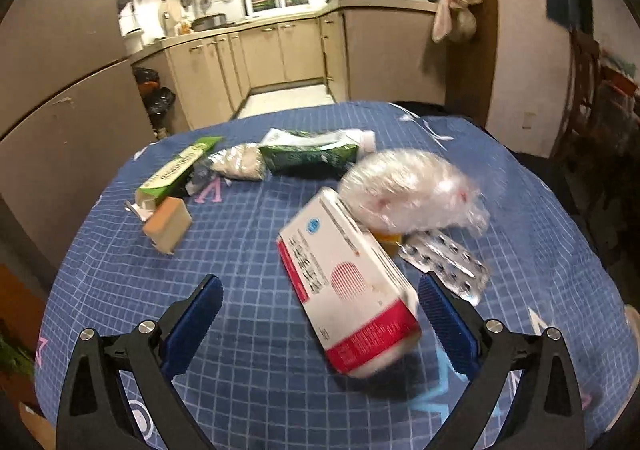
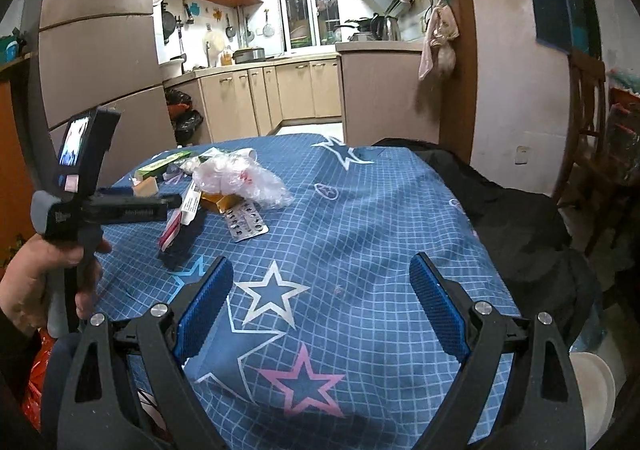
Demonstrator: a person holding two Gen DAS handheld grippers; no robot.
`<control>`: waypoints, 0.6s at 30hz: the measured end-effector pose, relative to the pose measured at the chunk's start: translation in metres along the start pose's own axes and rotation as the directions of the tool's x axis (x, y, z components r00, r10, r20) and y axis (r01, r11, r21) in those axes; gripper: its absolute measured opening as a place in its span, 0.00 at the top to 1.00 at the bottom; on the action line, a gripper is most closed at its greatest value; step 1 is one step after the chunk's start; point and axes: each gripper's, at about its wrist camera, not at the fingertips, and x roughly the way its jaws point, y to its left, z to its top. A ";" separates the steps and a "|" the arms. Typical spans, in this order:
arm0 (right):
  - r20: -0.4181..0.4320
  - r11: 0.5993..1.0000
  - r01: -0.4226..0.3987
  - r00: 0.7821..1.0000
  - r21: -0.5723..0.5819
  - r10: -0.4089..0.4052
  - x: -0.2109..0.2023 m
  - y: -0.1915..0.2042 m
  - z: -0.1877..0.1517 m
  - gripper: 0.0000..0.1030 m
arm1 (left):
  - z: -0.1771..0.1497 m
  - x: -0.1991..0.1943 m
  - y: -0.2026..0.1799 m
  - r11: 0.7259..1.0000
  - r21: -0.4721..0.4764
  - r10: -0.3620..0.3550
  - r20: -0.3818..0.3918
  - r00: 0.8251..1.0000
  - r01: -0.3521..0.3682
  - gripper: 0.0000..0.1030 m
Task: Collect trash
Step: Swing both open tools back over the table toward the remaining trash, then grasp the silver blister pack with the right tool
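On the blue checked tablecloth [image 1: 248, 234] lies a heap of trash. A white-and-red medicine box [image 1: 348, 282] sits tilted and blurred between the fingers of my left gripper [image 1: 320, 282], close to the right finger. The jaws stand wide and neither pad presses on it. Behind the box are a crumpled clear plastic bag [image 1: 408, 190], a silver blister pack [image 1: 448, 262], a green packet [image 1: 312, 158], a green carton [image 1: 180, 170] and a tan block [image 1: 168, 224]. My right gripper [image 2: 322, 264] is open over bare cloth, well short of the blister pack [image 2: 246, 226] and bag [image 2: 240, 178].
A person's hand [image 2: 48, 274] holds the left tool at the table's left edge. A dark jacket [image 2: 500, 202] covers the table's right side, with a wooden chair [image 2: 584, 122] beyond. A fridge [image 1: 60, 90] and black bin bags [image 1: 156, 98] stand at the left.
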 end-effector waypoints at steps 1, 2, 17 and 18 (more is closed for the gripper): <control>-0.005 1.000 -0.007 1.000 0.001 0.007 0.003 0.001 0.000 0.16 | 0.002 0.008 -0.001 1.000 0.010 0.012 -0.014 1.000 -0.012 0.05; -0.010 1.000 -0.018 1.000 0.003 0.018 0.006 0.002 -0.001 0.16 | 0.001 0.020 -0.002 1.000 0.023 0.015 -0.049 0.999 -0.014 0.05; -0.122 0.966 -0.245 0.964 -0.079 0.235 0.049 0.033 0.011 0.16 | -0.020 0.034 0.072 0.997 -0.038 0.056 -0.130 0.990 -0.061 0.05; -0.155 0.953 -0.286 0.951 -0.097 0.269 0.060 0.039 0.013 0.16 | -0.021 0.029 0.077 0.997 -0.050 0.044 -0.119 0.992 -0.051 0.05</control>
